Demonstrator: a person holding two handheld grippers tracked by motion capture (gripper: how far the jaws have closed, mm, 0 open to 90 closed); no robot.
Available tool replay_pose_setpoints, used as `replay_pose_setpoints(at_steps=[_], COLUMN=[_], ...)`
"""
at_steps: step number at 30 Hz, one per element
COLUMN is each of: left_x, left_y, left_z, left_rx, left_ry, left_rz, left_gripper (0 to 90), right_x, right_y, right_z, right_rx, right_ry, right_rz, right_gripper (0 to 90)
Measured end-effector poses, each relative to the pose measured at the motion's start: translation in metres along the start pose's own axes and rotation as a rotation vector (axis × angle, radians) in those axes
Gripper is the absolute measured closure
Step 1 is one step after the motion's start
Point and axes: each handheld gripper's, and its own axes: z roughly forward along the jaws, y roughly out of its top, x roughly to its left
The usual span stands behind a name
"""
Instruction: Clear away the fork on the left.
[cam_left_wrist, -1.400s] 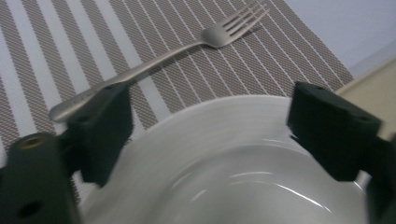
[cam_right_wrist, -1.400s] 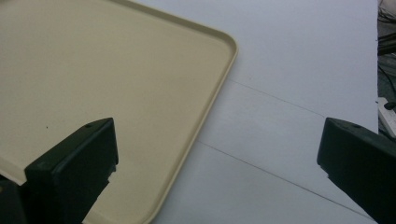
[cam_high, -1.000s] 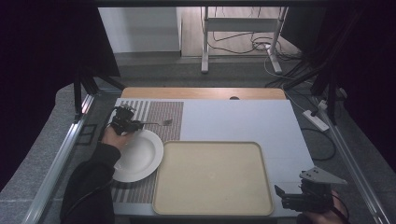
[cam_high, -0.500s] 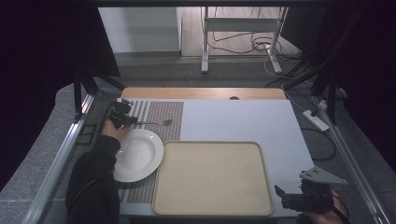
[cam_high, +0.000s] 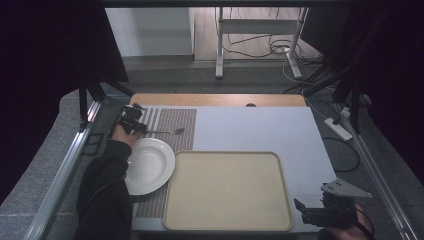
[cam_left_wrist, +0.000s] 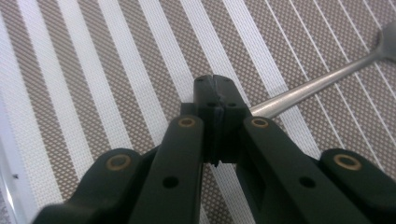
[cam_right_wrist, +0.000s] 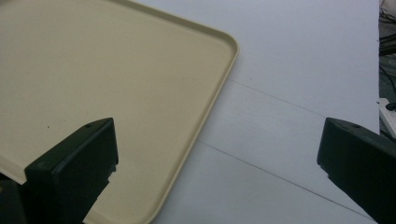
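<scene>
Slim silver fork lies on striped placemat.

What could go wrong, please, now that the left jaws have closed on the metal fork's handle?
The left gripper pinches the silver metal fork at the very end of its thin handle, so it may pivot or slip when lifted. Its head could also snag the striped woven placemat, or knock the round white plate close by.
</scene>
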Motion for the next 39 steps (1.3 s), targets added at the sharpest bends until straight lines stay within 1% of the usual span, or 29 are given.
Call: replay_pose_setpoints(at_steps=[3,5,8,10,11,12,15,16,17,18,19,20,21,23,24,25,26,27,28,29,30,31,32,33,36,37,39], left_x=[0.000,0.000,-0.004,-0.006,-0.009,-0.010,-0.010,-0.010,-0.010,-0.009,-0.008,-0.007,-0.006,-0.008,-0.009,-0.010,-0.012,-0.013,-0.014,-0.016,-0.017,-0.019,-0.021,-0.023,-0.030,-0.033,-0.035], left_y=[-0.004,-0.007,-0.010,-0.012,-0.013,-0.013,-0.012,-0.012,-0.012,-0.011,-0.011,-0.010,-0.009,-0.007,-0.007,-0.005,-0.004,-0.002,0.000,0.002,0.003,0.005,0.006,0.007,0.009,0.010,0.011], left_z=[-0.003,-0.005,-0.009,-0.011,-0.012,-0.012,-0.012,-0.012,-0.013,-0.014,-0.016,-0.018,-0.020,-0.023,-0.024,-0.024,-0.023,-0.023,-0.022,-0.021,-0.020,-0.018,-0.016,-0.014,-0.007,-0.004,-0.001], left_rx=[0.018,0.034,0.061,0.084,0.093,0.093,0.096,0.091,0.083,0.073,0.053,0.031,0.014,-0.007,-0.018,-0.024,-0.026,-0.024,-0.025,-0.027,-0.027,-0.024,-0.017,-0.011,0.007,0.016,0.029], left_ry=[-0.044,-0.070,-0.094,-0.126,-0.127,-0.124,-0.122,-0.113,-0.092,-0.088,-0.102,-0.113,-0.115,-0.116,-0.124,-0.130,-0.134,-0.137,-0.142,-0.151,-0.156,-0.160,-0.161,-0.160,-0.153,-0.140,-0.128], left_rz=[0.006,0.017,0.047,0.075,0.103,0.108,0.108,0.115,0.117,0.106,0.090,0.080,0.078,0.078,0.079,0.078,0.076,0.072,0.067,0.065,0.065,0.066,0.069,0.077,0.121,0.136,0.140], left_gripper=[88.6,88.6,88.6,88.7,88.7,88.7,88.6,88.6,87.9,87.9,79.2,79.2,70.4,61.9,61.9,56.3,44.5,39.4,39.4,28.4,28.4,24.5,13.2,13.2,5.4,2.7,1.6], right_x=[0.000,0.000,0.001,0.001,0.001,0.001,0.001,0.001,0.001,0.001,0.000,0.000,0.000,0.000,0.000,0.000,0.001,0.001,0.001,0.001,0.001,0.001,0.001,0.001,0.000,0.001,0.001], right_y=[0.000,0.000,0.000,0.000,0.000,0.000,0.000,0.000,0.000,0.000,0.000,0.000,0.000,0.000,0.000,0.000,0.000,0.000,0.000,0.000,0.000,0.000,0.000,0.000,0.000,0.000,0.000], right_z=[0.000,0.000,0.000,0.000,0.000,0.000,0.000,0.000,0.000,0.000,0.000,0.000,0.000,0.000,0.000,0.000,0.000,0.000,0.000,0.000,0.000,0.000,0.000,0.000,0.000,0.000,0.000], right_rx=[-0.005,-0.004,-0.005,-0.005,-0.005,-0.005,-0.005,-0.005,-0.008,-0.008,-0.008,-0.008,-0.008,-0.008,-0.008,-0.007,-0.007,-0.007,-0.007,-0.007,-0.007,-0.007,-0.007,-0.007,-0.008,-0.008,-0.007], right_ry=[0.002,0.002,0.003,0.003,0.004,0.004,0.005,0.005,0.006,0.006,0.006,0.006,0.006,0.006,0.006,0.006,0.006,0.006,0.006,0.006,0.006,0.006,0.006,0.006,0.006,0.006,0.006], right_rz=[0.003,0.002,-0.001,-0.004,-0.005,-0.006,-0.008,-0.008,-0.006,-0.006,-0.004,-0.004,-0.003,-0.004,-0.004,-0.004,-0.005,-0.005,-0.005,-0.006,-0.006,-0.006,-0.005,-0.005,-0.005,-0.005,-0.006], right_gripper=[0.0,0.0,0.0,0.0,0.0,0.0,0.0,0.0,0.0,0.0,0.0,0.0,0.0,0.0,0.0,0.0,0.0,0.0,0.0,0.0,0.0,0.0,0.0,0.0,0.0,0.0,0.0])
